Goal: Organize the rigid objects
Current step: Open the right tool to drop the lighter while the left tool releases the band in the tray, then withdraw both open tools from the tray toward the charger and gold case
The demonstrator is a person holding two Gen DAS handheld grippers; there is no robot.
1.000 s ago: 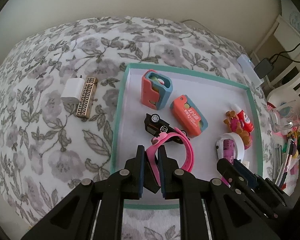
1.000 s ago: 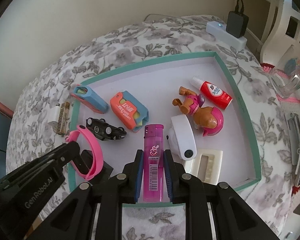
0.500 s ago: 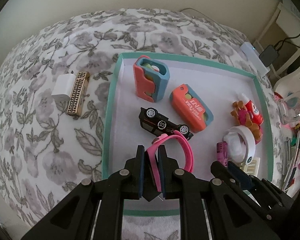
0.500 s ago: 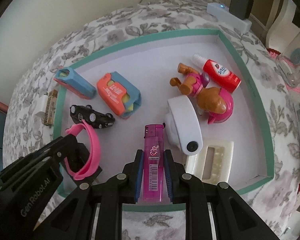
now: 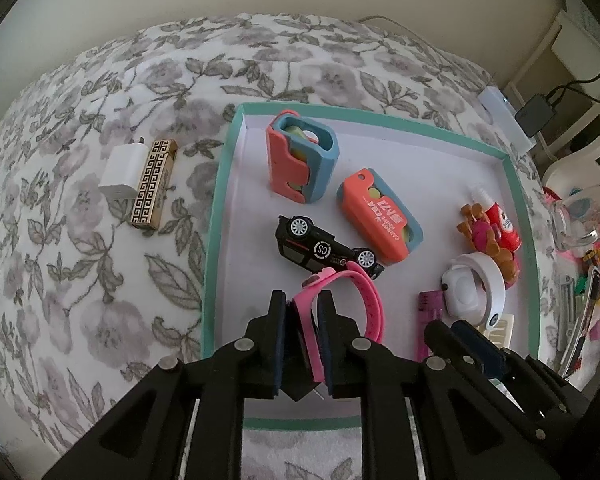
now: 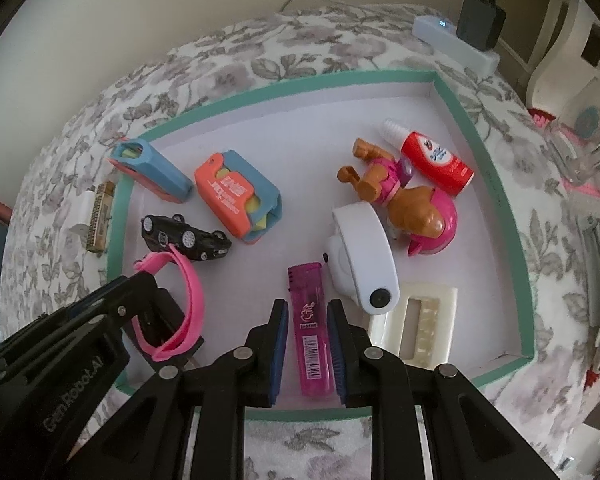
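A pink watch (image 5: 340, 300) stands on edge near the front-left of the teal-rimmed tray (image 5: 216, 216), its strap curving beside a black toy car (image 5: 324, 250) lying on its side. A translucent magenta lighter (image 6: 310, 324) lies flat near the front edge, barcode up. Beside it rest a white watch (image 6: 364, 256) and a cream rectangular piece (image 6: 416, 320). Two coral-and-blue cases (image 5: 300, 160) (image 5: 380, 216), a toy pup (image 6: 404, 204) and a red bottle (image 6: 432, 160) lie farther back.
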